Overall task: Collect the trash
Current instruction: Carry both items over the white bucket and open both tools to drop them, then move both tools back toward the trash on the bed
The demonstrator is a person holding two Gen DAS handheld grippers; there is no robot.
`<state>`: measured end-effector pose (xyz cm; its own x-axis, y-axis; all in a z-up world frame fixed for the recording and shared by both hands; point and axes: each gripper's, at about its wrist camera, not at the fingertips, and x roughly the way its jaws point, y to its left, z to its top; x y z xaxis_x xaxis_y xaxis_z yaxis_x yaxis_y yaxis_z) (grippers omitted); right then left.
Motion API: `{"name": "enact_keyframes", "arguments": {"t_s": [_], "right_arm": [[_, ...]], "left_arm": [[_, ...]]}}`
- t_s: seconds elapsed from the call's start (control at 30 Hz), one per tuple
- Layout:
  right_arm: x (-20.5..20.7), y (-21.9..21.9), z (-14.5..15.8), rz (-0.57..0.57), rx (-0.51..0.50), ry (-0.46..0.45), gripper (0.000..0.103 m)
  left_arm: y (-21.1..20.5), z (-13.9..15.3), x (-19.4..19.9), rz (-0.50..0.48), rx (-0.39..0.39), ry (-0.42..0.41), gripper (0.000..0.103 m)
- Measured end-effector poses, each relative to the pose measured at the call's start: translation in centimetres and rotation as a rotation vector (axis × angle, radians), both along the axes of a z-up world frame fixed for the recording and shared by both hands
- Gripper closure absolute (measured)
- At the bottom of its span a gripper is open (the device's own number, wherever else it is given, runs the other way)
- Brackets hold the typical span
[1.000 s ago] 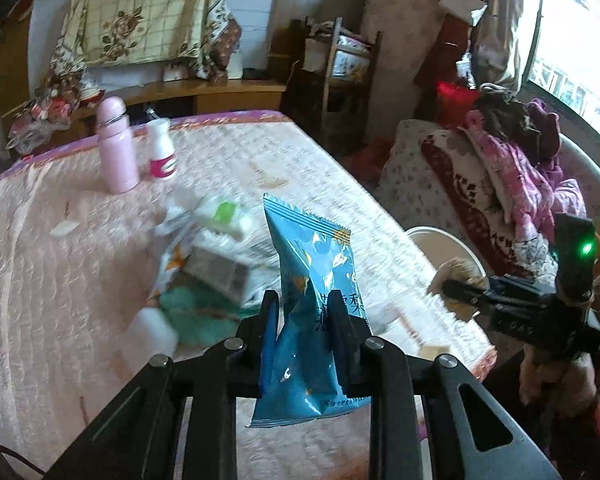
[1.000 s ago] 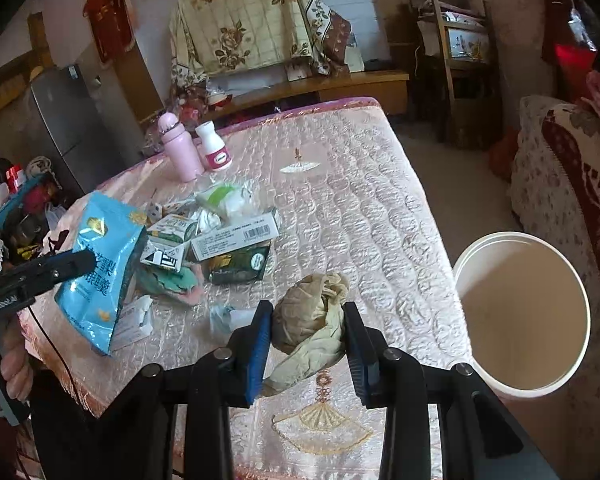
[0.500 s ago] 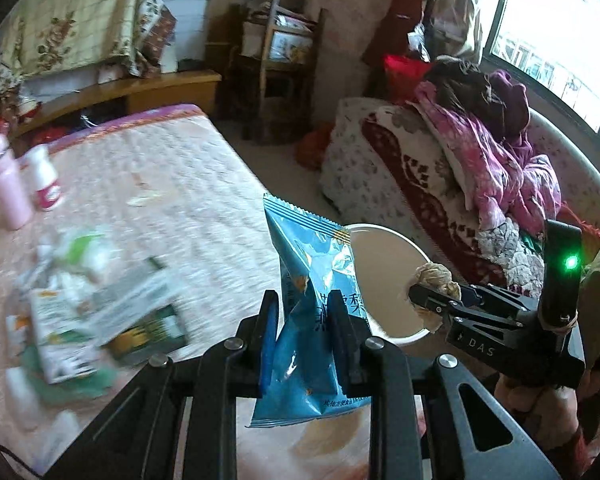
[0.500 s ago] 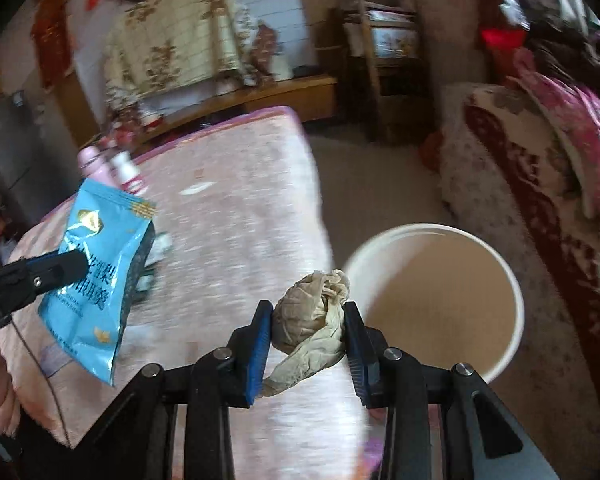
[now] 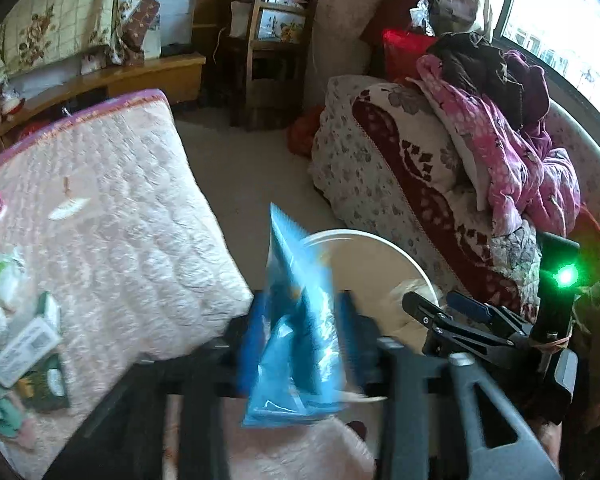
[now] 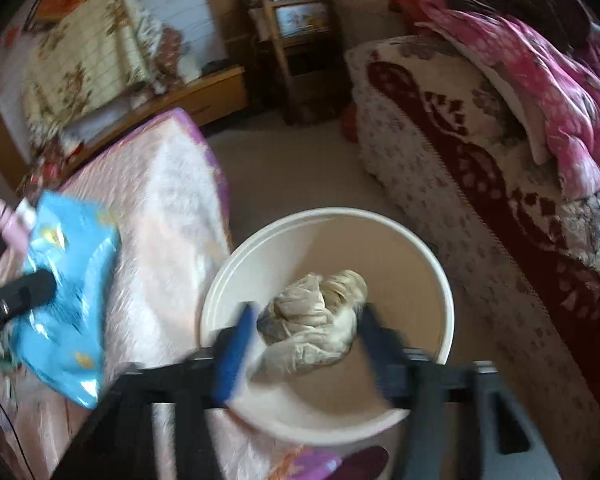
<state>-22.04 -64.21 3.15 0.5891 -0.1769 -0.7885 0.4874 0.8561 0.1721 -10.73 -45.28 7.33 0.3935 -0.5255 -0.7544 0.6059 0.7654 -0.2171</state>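
Two pieces of trash are being let go at once. The wad of crumpled beige paper sits between the right gripper's jaws, which have just been opening; a gap shows on both sides of it, so the pads no longer press it, and it hangs over the bucket's mouth, seemingly about to fall in. The blue bag is between the left gripper's jaws, which have also just been opening; blur hides whether the pads touch it, though the bag looks loose and tilted toward one o'clock.

A second ago both grippers pinched their loads above the table; since then both have swung off its edge toward the bucket, which lies on the floor at four o'clock from the table corner. In the left view the bucket rim shows just behind the bag, at one o'clock, so that drop looks nearer the rim than the wad's and could catch on it.

More litter is left on the table at nine o'clock in the left view, so the job is, by my reckoning, only partly done.
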Motion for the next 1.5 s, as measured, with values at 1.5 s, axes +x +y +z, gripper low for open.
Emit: {"name": "enact_keyframes", "arguments": {"t_s": [1.5], "right_arm": [[0.8, 15.7, 6.1, 0.237, -0.102, -0.086, 0.026]], "left_arm": [[19.7, 3.7, -3.6, 0.262, 0.007, -0.142, 0.028]]}}
